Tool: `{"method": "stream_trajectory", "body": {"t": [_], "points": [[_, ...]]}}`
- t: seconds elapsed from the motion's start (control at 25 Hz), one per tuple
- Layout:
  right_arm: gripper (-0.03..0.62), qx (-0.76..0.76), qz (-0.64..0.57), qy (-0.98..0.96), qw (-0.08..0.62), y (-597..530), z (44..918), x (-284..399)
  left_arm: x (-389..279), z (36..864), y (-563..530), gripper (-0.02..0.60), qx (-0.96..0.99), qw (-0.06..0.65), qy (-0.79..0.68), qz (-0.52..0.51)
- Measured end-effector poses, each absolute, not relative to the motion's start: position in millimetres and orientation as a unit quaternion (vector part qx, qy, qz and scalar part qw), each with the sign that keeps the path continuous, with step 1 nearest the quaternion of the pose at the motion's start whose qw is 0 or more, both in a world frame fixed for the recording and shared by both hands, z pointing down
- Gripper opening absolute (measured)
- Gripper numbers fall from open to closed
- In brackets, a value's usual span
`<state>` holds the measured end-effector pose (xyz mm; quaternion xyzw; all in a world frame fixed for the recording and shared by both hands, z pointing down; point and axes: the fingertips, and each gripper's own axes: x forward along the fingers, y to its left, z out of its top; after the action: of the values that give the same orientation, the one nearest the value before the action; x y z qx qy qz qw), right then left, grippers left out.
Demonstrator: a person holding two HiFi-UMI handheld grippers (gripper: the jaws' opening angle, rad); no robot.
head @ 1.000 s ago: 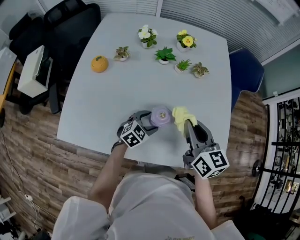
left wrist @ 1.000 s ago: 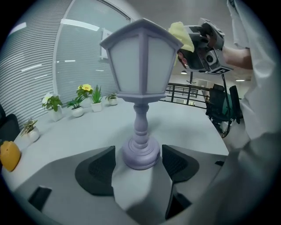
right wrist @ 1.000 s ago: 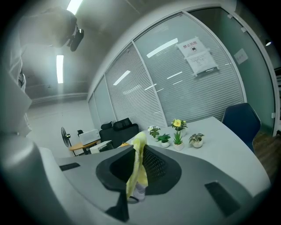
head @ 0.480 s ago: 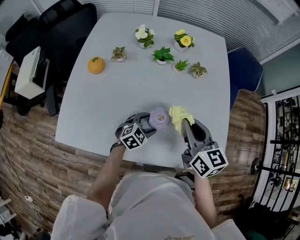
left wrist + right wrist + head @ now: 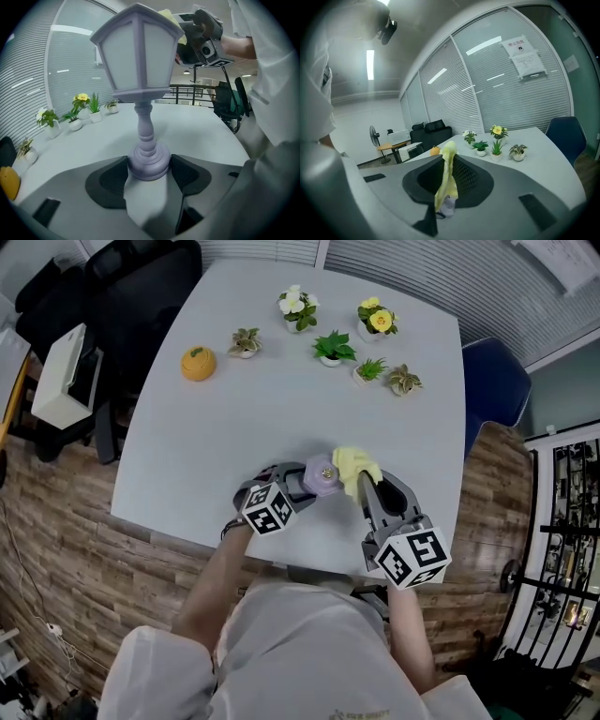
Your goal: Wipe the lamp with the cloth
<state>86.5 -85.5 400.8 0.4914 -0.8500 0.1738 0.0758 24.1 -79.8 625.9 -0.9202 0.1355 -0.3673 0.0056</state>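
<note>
Left tongs [image 5: 149, 169] grip the lamp [image 5: 138, 51] base, right tongs [image 5: 446, 183] pinch the cloth [image 5: 449, 159]

Pale lilac lamp [image 5: 322, 474] on a light grey table [image 5: 234, 427], yellow cloth [image 5: 352, 463] at the lamp's right, grey left gripper [image 5: 302, 486] and right gripper [image 5: 360, 481] with black-and-white square-marker cubes, orange ball [image 5: 198, 364] far beyond the lamp, brown plank-patterned floor [image 5: 56, 521], dark blue chair [image 5: 492, 385].

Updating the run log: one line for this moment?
left gripper: shut on lamp base | right gripper: holds yellow cloth at lamp top
</note>
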Motion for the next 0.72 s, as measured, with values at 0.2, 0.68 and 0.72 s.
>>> {"method": "stream_trajectory", "body": {"t": [0.2,0.68,0.72], "points": [[0.049,0.484,0.162,-0.855,0.092,-93,407,78,24,626,-79,0.298,-0.921,0.007,0.136,-0.366],[0.049,0.472,0.138,-0.861,0.13,-110,426,69,23,626,-80,0.298,-0.921,0.009,0.135,-0.365],[0.049,0.47,0.136,-0.862,0.133,-111,428,67,23,626,-80,0.298,-0.921,0.009,0.135,-0.365]]}}
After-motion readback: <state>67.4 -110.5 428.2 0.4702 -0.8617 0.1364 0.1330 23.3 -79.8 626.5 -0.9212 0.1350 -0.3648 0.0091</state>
